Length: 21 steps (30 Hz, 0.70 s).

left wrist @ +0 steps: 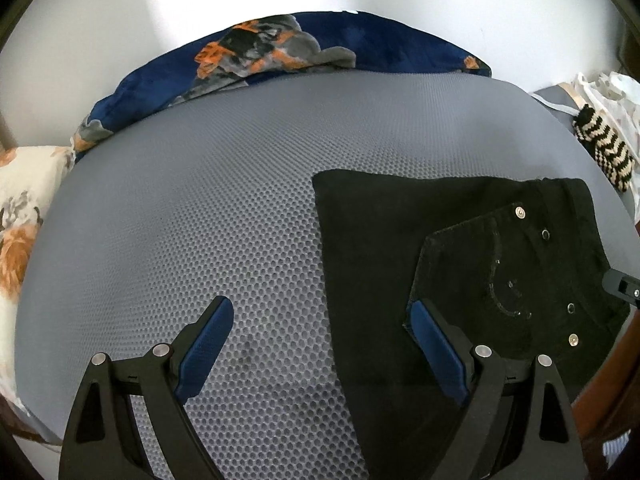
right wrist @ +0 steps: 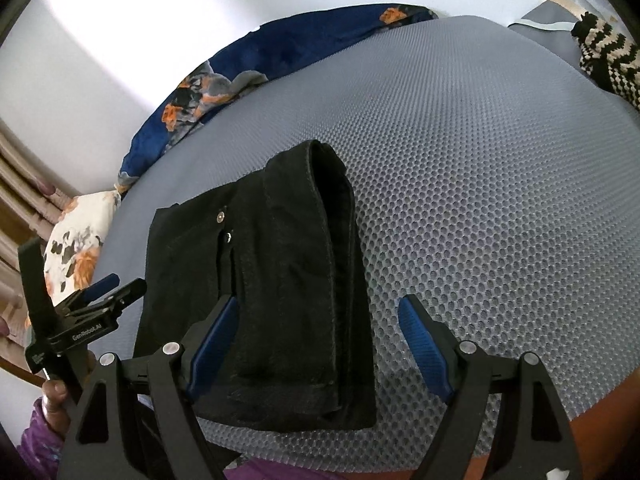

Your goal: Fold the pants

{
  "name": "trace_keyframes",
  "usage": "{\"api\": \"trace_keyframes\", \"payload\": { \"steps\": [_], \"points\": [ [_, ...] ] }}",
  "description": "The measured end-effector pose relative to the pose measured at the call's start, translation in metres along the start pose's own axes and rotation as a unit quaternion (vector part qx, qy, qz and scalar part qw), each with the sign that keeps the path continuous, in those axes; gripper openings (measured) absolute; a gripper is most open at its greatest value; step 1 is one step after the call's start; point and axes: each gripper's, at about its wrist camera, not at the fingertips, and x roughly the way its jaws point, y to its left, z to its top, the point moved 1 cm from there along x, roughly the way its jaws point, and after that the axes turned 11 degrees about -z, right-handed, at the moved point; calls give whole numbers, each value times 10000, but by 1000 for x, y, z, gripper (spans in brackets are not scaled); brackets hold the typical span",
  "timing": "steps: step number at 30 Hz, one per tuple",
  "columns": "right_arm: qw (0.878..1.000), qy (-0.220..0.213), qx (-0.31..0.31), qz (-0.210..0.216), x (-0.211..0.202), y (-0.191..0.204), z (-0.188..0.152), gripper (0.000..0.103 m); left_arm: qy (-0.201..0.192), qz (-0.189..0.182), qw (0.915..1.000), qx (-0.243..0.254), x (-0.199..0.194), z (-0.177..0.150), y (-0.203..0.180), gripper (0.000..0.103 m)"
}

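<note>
Left wrist view shows the grey honeycomb mattress point(left wrist: 200, 200) filling the frame, a blue floral blanket point(left wrist: 280, 56) bunched along its far edge, its near edge cut off. Folded black pants point(left wrist: 380, 248) lie by the near right edge, their lower part hidden behind the fingers. Left gripper point(left wrist: 320, 344) and right gripper point(right wrist: 316, 344) both hang released, grasping nothing.

Grey mesh-covered bed point(left wrist: 200, 200) carries folded black pants point(right wrist: 280, 280), a navy floral blanket point(left wrist: 280, 52), floral pillow point(left wrist: 24, 220) and striped knit point(left wrist: 604, 148).
</note>
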Motion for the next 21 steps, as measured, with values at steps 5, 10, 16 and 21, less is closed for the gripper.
{"api": "trace_keyframes", "payload": {
  "steps": [5, 10, 16, 21],
  "points": [
    [9998, 124, -115, 90, 9, 1, 5, 79, 307, -669, 9973, -74, 14, -2, 0, 90],
    [9970, 430, -470, 433, 25, 6, 7, 79, 518, -1375, 9886, -326, 26, -7, 3, 90],
    [9932, 612, -468, 869, 40, 0, 22, 74, 477, -2261, 9704, -697, 33, -10, 11, 90],
    [9873, 995, -416, 1165, 53, -7, 36, 52, 523, -2854, 9539, -766, 36, -6, 11, 90]
  ]
}}
